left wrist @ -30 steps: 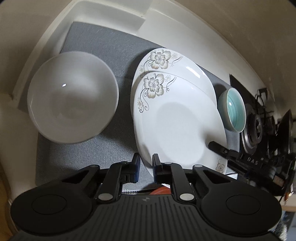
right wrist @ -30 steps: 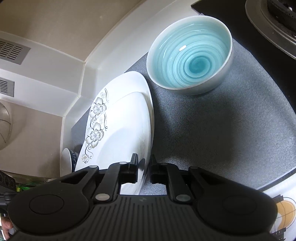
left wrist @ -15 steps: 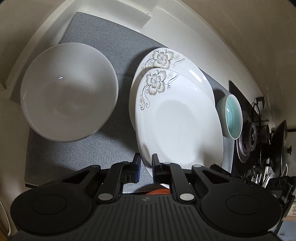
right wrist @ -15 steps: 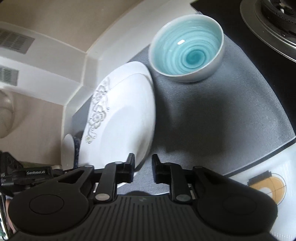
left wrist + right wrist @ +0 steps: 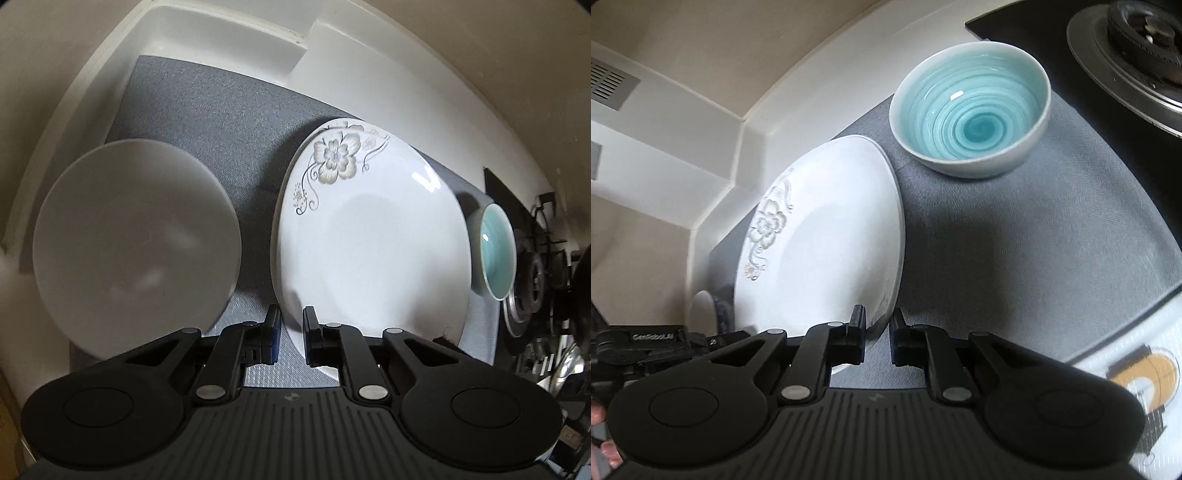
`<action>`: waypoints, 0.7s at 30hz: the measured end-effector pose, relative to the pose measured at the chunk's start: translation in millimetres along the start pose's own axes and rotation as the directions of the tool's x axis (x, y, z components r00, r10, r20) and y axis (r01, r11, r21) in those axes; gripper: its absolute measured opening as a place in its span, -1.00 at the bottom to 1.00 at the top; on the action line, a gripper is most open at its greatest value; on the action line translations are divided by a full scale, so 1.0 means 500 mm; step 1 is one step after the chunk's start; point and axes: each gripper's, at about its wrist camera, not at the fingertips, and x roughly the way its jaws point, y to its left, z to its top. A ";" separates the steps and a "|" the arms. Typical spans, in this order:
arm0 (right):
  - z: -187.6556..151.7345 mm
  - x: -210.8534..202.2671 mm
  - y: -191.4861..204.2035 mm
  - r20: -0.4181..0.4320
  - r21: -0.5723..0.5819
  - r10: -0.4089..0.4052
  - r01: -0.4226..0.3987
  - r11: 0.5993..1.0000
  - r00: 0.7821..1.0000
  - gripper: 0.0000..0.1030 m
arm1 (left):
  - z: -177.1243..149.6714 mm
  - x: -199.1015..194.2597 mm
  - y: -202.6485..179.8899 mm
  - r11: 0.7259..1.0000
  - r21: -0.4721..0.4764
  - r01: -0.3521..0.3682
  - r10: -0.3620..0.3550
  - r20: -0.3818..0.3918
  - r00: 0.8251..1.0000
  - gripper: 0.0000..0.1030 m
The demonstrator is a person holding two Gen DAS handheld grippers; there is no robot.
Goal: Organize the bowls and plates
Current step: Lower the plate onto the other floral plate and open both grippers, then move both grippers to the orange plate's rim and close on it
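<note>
Left gripper [image 5: 291, 332]: jaws narrowly parted, the near-left rim of the floral plate [image 5: 373, 236] sits in the gap between the pads; can't tell if they actually pinch it. Right gripper [image 5: 877, 338]: same narrow gap, straddling the plate's near-right rim; contact unclear there too.

Only one floral plate face shows in either view, white with a grey-gold flower at its far-left edge. It sits on the grey mat [image 5: 207, 122], middle of the scene. A shadow rings its rim, so I can't say whether it lies flat or is slightly raised.

White bowl [image 5: 136, 243] sits left of the plate, close but not touching, blurred. Turquoise swirl bowl [image 5: 971, 107] is on the mat at the plate's far-right, just beside it. Gas burner [image 5: 1137, 48] is beyond that, off the mat.
</note>
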 end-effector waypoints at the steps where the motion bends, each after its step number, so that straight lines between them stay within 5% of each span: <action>1: 0.002 0.006 0.000 0.004 0.005 -0.008 0.008 1.000 1.000 -0.73 | 0.001 0.003 -0.002 1.000 0.006 -0.006 0.005 0.001 1.000 -0.75; 21: 0.013 -0.010 -0.010 -0.027 -0.068 -0.003 0.002 0.998 1.000 -0.61 | -0.016 -0.002 -0.031 0.987 0.124 -0.101 0.090 0.095 0.991 -0.72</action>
